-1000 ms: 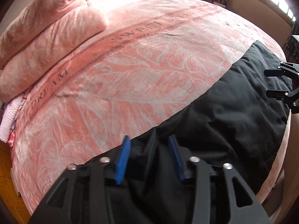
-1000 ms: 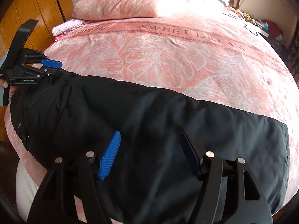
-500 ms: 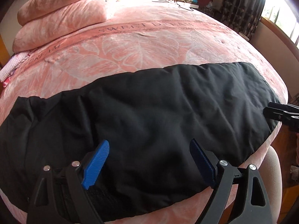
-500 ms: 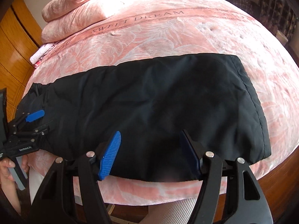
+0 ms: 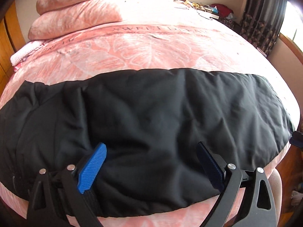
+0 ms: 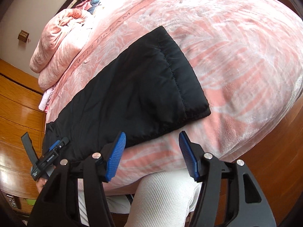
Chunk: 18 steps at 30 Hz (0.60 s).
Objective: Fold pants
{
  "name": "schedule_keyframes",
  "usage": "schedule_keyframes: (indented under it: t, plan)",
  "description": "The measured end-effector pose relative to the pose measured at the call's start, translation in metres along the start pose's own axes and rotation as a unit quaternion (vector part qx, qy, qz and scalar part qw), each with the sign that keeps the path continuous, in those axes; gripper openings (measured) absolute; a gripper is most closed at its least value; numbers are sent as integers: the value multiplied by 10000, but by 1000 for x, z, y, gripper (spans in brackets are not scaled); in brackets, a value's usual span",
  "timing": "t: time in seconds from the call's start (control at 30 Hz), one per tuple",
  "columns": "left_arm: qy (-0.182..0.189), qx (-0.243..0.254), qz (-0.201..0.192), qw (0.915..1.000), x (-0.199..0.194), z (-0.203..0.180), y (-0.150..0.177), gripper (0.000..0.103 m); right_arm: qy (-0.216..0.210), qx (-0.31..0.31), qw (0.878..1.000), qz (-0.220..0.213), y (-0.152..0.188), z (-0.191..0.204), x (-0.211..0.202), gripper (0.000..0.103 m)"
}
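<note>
1. The black padded, quilted pants (image 5: 151,113) lie flat along the near edge of the pink leaf-print bedspread (image 5: 151,49).
2. My left gripper (image 5: 149,162) is opening above them, holding nothing.
3. My right gripper (image 6: 152,155) is closing, empty, near the hem.
4. They look puffy, light and slippery; I'd pinch the stitched hem corners.

Black pants (image 5: 151,113), pink leaf-patterned bedspread (image 5: 151,53)

pink bedspread (image 5: 151,43), stacked pillows (image 5: 79,9), wooden cabinet (image 6: 17,113)

Home bedroom, pink bedspread (image 5: 151,43), pillows (image 5: 75,13), curtains (image 5: 265,19)
</note>
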<state>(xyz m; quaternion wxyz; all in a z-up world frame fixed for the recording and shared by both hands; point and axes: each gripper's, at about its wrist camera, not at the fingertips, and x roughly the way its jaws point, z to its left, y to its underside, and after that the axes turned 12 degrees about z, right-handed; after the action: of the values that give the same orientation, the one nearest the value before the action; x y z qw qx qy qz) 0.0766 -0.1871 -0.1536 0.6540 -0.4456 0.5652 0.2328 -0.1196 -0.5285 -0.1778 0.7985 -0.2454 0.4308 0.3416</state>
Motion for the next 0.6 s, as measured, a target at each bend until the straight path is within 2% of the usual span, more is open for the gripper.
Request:
schedule_keyframes:
  t: [0.03, 0.07, 0.1, 0.13, 0.2, 0.3, 0.33, 0.37, 0.4, 0.47, 0.6]
  plan:
    - [32, 97, -12, 9999, -1, -8, 1, 96, 71, 19, 10000, -22, -5, 1, 2, 53]
    - [87, 196, -3, 9998, -1, -16, 1, 96, 193, 17, 9998, -43, -9, 2, 4, 42]
    - [99, 263, 17, 9996, 0, -23, 2, 96, 277, -19, 9996, -60, -14, 4, 6, 24]
    - [61, 303, 32, 9995, 3, -29, 2, 96, 235, -66, 9997, -49, -18, 7, 7, 17]
    - [-22, 309, 71, 9995, 9, -37, 0, 96, 203, -201, 9995, -156, -21, 14, 1, 11]
    - [-120, 182, 42, 9998, 19, -42, -2, 98, -52, -417, 9981, -446, -22, 19, -16, 11]
    - [-181, 152, 1, 9997, 22, -43, -3, 99, -71, -433, 9981, -424, -22, 17, -15, 11]
    - [-244, 146, -54, 9996, 26, -44, -2, 100, 97, -380, 9989, -273, -23, 13, -10, 13]
    - [-284, 140, -74, 9995, 29, -46, -2, 100, 263, -269, 9992, -114, -24, 6, -2, 20]
    - [-314, 91, -121, 9994, 31, -49, -2, 100, 160, -89, 9998, 17, -19, -6, 7, 24]
    - [-326, 148, -70, 9993, 29, -47, -3, 100, 297, -238, 9987, -332, -4, -5, -11, 28]
